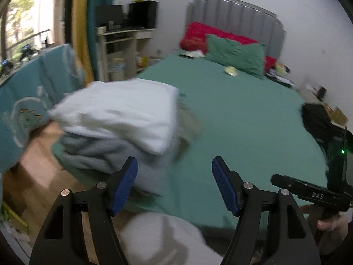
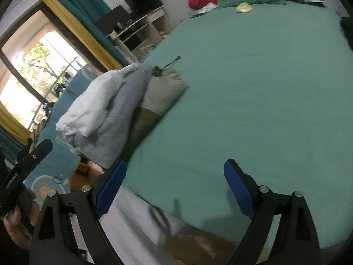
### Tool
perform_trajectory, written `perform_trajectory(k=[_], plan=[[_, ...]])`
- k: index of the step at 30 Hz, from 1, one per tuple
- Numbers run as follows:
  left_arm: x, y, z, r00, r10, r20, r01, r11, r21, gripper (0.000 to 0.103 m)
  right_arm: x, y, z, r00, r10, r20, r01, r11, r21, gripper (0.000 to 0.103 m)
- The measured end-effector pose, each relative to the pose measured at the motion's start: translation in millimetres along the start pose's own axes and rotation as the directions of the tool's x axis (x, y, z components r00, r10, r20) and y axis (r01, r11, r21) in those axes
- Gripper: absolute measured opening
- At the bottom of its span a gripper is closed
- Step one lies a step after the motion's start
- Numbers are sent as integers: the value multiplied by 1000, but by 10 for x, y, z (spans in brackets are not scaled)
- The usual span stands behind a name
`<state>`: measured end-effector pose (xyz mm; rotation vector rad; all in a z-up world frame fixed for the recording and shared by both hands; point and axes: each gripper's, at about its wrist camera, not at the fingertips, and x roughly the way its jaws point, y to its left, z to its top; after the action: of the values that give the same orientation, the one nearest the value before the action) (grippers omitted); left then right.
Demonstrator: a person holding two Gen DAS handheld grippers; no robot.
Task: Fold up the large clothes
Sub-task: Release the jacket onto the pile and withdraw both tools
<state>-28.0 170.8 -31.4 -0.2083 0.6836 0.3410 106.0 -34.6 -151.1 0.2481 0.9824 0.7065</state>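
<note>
A stack of folded clothes sits at the left corner of the green bed [image 1: 231, 114]: a white garment [image 1: 119, 112] on top, a grey one [image 1: 99, 154] under it, beige and olive ones [image 2: 163, 92] below. My left gripper [image 1: 174, 170] is open and empty, hovering just in front of the stack. My right gripper [image 2: 174, 172] is open and empty over the bare green sheet [image 2: 253, 88], to the right of the stack [image 2: 106, 108]. The right gripper also shows in the left wrist view [image 1: 313, 190], held by a hand. A light grey cloth [image 1: 161, 236] lies low at the bed's near edge.
A green pillow [image 1: 236, 55] and red pillow [image 1: 196, 35] lie at the grey headboard. A small yellowish item [image 1: 230, 70] rests on the sheet. A teal printed cloth [image 1: 33, 95] hangs at left. A desk with black boxes [image 1: 125, 22] stands by the curtains. A dark bag [image 1: 317, 119] is at right.
</note>
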Motion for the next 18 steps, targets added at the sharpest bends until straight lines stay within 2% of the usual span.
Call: perform_trajectory(k=[9, 18], plan=[[101, -915, -231, 990, -131, -55, 134, 988, 72, 73, -694, -477, -180, 987, -137, 86, 136, 991, 15, 89], [34, -1663, -376, 968, -236, -83, 248, 952, 178, 73, -1274, -944, -302, 961, -237, 144, 235, 971, 35, 89]])
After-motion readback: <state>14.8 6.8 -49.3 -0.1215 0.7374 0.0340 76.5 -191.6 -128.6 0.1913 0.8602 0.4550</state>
